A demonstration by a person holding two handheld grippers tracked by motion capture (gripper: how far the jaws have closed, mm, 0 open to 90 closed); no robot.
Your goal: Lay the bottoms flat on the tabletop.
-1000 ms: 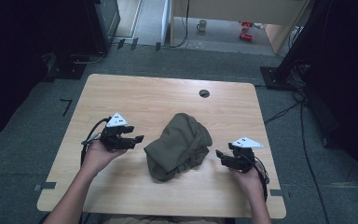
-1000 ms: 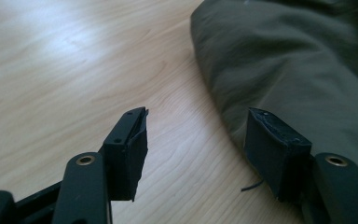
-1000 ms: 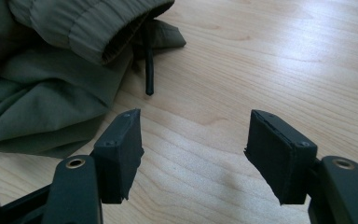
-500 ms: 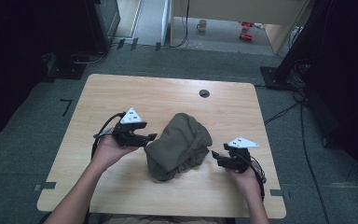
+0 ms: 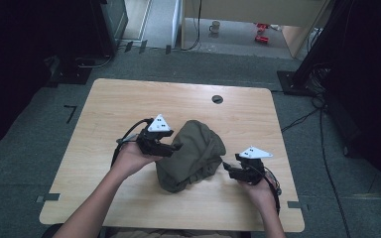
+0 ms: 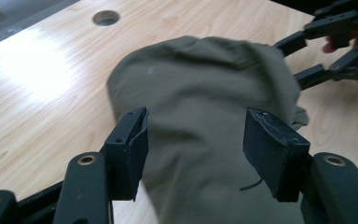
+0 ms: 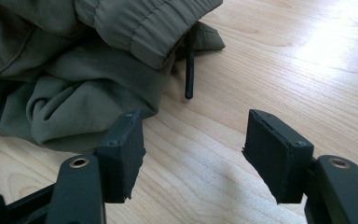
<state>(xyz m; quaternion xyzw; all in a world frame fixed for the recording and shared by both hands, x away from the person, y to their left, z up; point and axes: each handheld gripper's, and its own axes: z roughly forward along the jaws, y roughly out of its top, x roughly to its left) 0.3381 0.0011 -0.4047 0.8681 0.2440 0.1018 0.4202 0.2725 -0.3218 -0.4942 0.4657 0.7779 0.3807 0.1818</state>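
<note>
left gripper (image 5: 174, 147) moved onto olive garment (image 5: 193, 153), jaws closing astride it, right gripper (image 5: 228, 168) open beside

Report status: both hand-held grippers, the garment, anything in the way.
Left hand-held gripper open over olive garment, jaws just closing. Right hand-held gripper open beside its edge, black drawcord ahead. Table unobstructed.

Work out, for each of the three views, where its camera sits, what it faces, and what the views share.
High view: above the person's side, facing forward and down on the table; both forearms, left gripper, right gripper.
Left gripper view: between open jaws, facing the olive garment.
Right gripper view: low, facing the drawstring.
Shared: the garment.
</note>
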